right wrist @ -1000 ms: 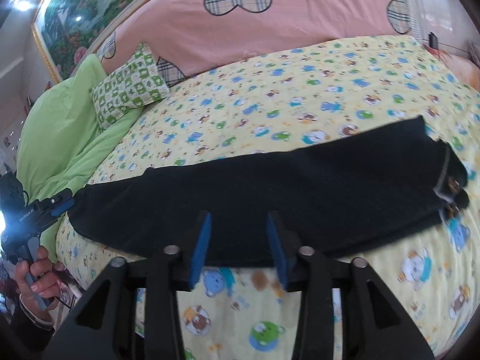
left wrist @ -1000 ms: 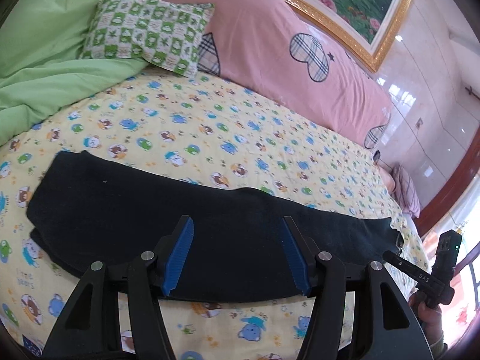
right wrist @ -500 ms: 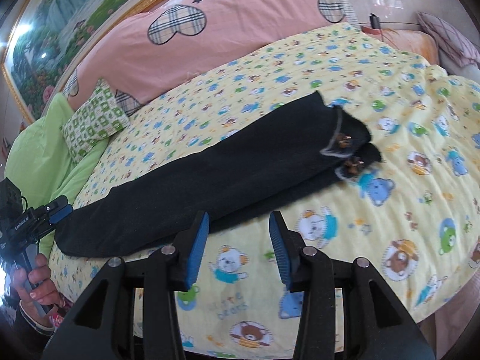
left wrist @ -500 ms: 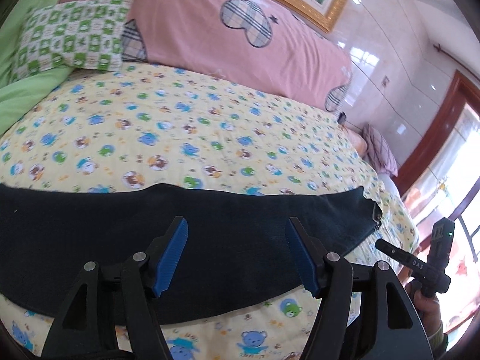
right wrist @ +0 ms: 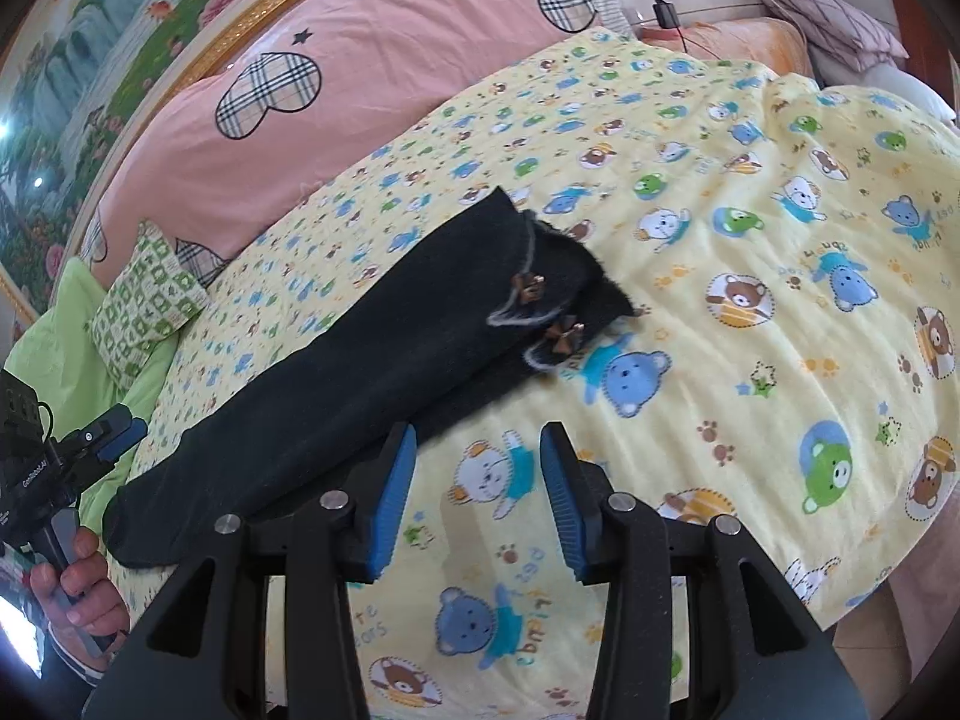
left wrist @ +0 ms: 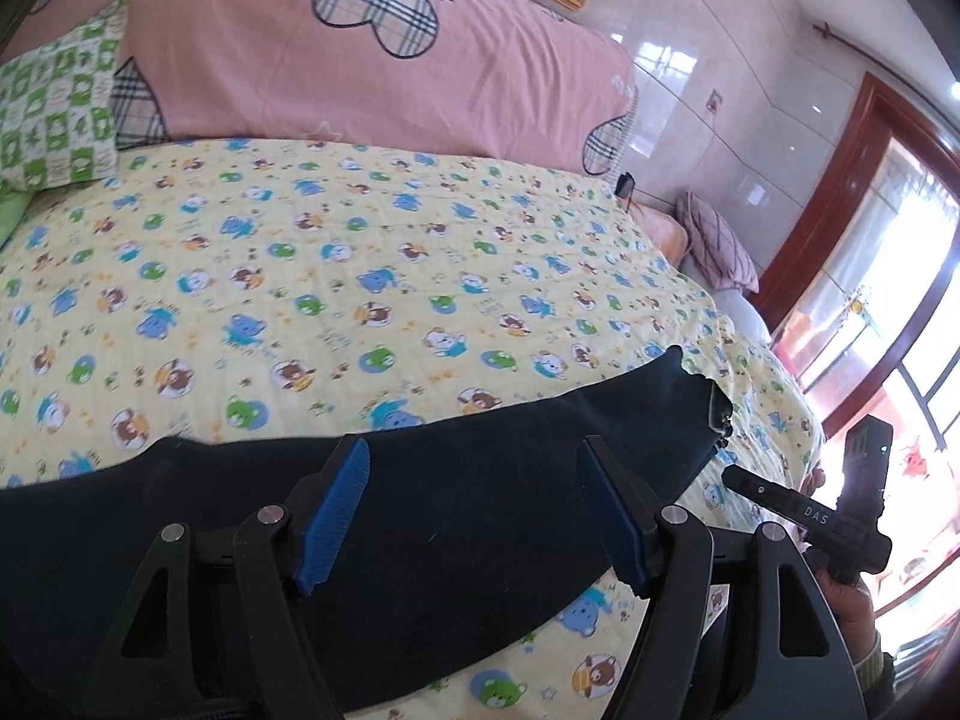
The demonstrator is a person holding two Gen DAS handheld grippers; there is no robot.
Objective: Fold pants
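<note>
Dark navy pants [left wrist: 456, 516] lie flat on the yellow bear-print bedsheet [left wrist: 360, 276], folded lengthwise into one long strip. In the right wrist view the pants [right wrist: 372, 372] run from lower left to the cuff ends with small brown bows [right wrist: 528, 285]. My left gripper [left wrist: 474, 516] is open and empty, hovering over the middle of the strip. My right gripper [right wrist: 477, 495] is open and empty, over the sheet just beside the pants' near edge. The right gripper's body also shows in the left wrist view [left wrist: 840, 516], and the left one in the right wrist view [right wrist: 72, 462].
A pink heart-print headboard cushion [left wrist: 372, 72] runs along the far side. A green checked pillow [right wrist: 144, 306] and a green quilt [right wrist: 54, 324] lie at the left. A small pink pillow [left wrist: 714, 246] and a charger [right wrist: 666, 12] sit beyond the bed's right end.
Both grippers have swung to the right along the pants. The left now looks at the cuff end; the right has moved off the fabric over bare sheet. The pants have not moved.
</note>
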